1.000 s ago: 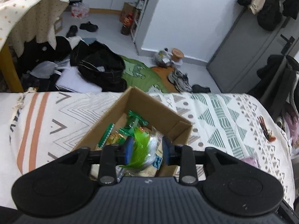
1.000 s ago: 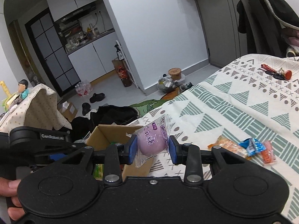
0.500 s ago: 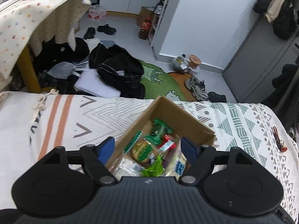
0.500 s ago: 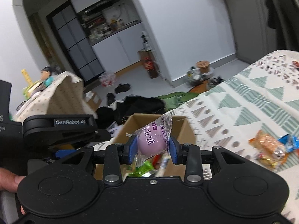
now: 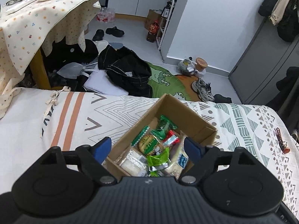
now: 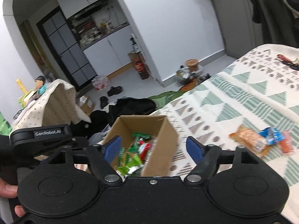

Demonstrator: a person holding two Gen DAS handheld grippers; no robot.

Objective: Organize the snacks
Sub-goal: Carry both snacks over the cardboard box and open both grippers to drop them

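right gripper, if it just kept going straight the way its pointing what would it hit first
Most likely the cardboard box: the open right gripper points into its open top, so it would meet the green snack packets inside, or the near rim. Depth is unclear.

Matt brown cardboard box [image 5: 188,112] — packed with glossy plastic snack packets [image 5: 158,157]. Woven cloth bedspread [image 5: 74,112], soft, patterned. Matt black plastic gripper [image 6: 153,147] — blue pads [image 6: 193,148].

You're in a small lived-in studio home, a bed [image 5: 243,123] with patterned cover under your rig, shoes [image 5: 202,89] and a black bag [image 5: 129,71] strewn on the floor, coats [image 5: 280,9] hanging by grey wardrobe doors, kitchen cabinets [image 6: 104,50] through the archway, a cloth-draped table [image 5: 37,18] nearby.
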